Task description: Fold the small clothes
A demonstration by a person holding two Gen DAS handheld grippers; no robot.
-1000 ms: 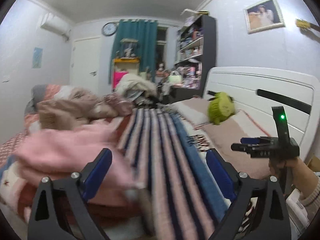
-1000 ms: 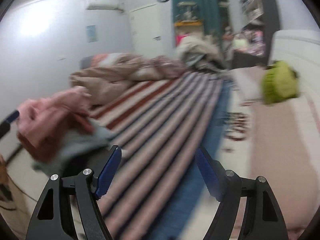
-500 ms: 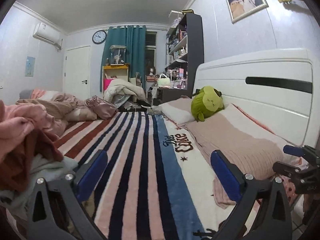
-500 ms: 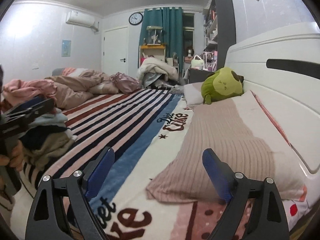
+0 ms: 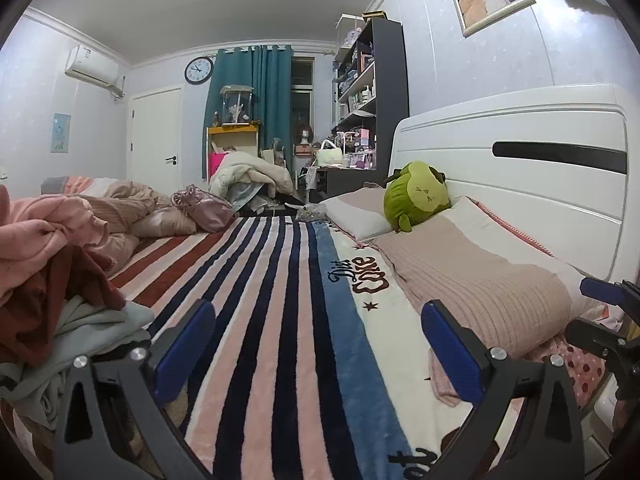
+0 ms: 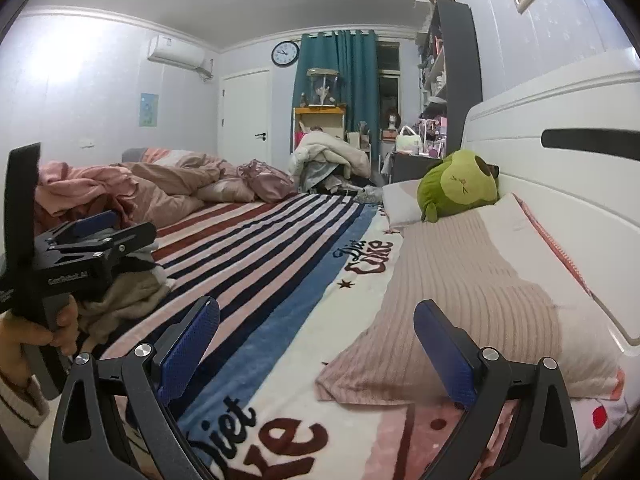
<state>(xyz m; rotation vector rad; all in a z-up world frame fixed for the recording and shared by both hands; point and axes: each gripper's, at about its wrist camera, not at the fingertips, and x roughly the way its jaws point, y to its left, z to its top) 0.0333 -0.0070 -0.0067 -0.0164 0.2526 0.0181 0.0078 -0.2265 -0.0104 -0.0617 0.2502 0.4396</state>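
Observation:
A heap of small clothes [image 5: 48, 280], pink, dark red and pale grey-green, lies at the left edge of the striped blanket [image 5: 272, 300]. In the right wrist view the heap [image 6: 120, 292] sits behind the left gripper's body. My left gripper [image 5: 316, 344] is open and empty, low over the blanket just right of the heap. My right gripper [image 6: 316, 344] is open and empty, low over the blanket's white lettered part beside a ribbed pink pillow [image 6: 452, 284]. The left gripper shows from the side in the right wrist view [image 6: 96, 224].
A green plush toy [image 5: 416, 196] rests on the pillows against the white headboard [image 5: 520, 160]. A crumpled pink duvet [image 5: 132, 208] and a shiny pink bag [image 5: 200, 208] lie at the bed's far left. Shelves and a curtain stand at the back.
Both grippers have swung down from a blurred, tilted view to a level, low pose over the bed. The pink clothes now lie in a heap at the left instead of close before the left gripper.

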